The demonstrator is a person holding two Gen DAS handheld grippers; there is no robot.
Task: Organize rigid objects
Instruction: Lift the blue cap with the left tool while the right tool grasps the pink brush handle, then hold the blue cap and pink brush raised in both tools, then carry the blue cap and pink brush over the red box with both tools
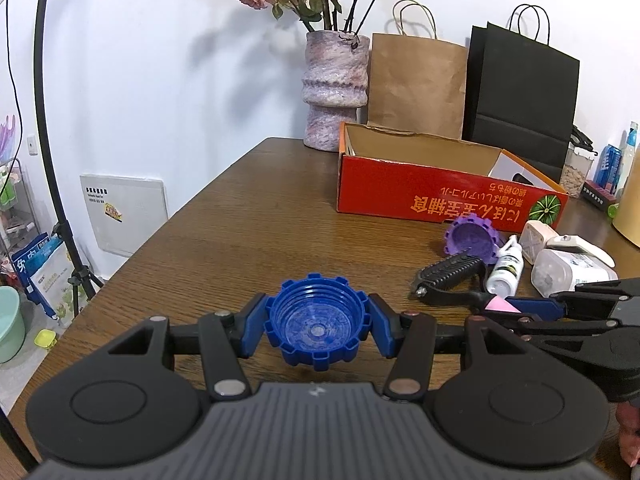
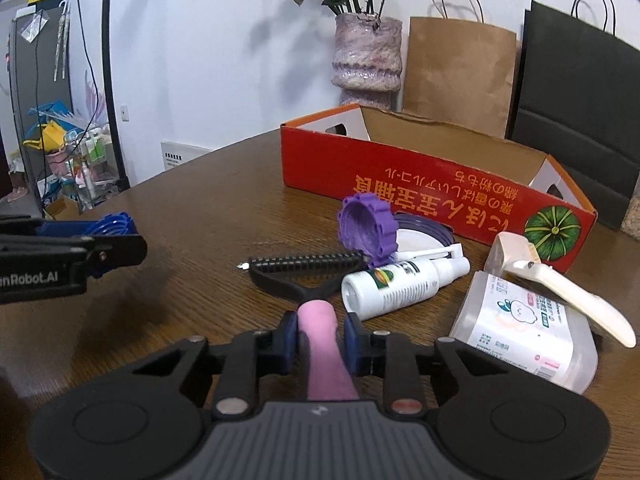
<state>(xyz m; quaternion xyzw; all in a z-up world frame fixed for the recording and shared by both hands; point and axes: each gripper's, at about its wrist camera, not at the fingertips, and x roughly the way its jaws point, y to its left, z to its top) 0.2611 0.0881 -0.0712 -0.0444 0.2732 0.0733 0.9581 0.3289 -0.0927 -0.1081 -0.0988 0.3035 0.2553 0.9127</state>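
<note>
A blue ribbed cap point(image 1: 316, 314) with a notched rim sits between the blue pads of my left gripper point(image 1: 318, 328), which is shut on it just above the wooden table point(image 1: 224, 240). In the right wrist view the same cap point(image 2: 112, 226) shows at the far left. My right gripper point(image 2: 322, 332) is shut on the pink handle point(image 2: 322, 364) of a black pet comb point(image 2: 304, 262) whose toothed head lies on the table. A purple cap point(image 2: 366, 228) leans behind the comb. The open red cardboard box point(image 2: 360, 168) stands beyond.
A white spray bottle point(image 2: 400, 284), a clear wipes tub point(image 2: 524, 340) and a cream handled tool point(image 2: 560, 284) lie right of the comb. A vase point(image 1: 334, 88) with dried roses and two paper bags point(image 1: 416, 84) stand behind the box. The table's left edge drops to the floor.
</note>
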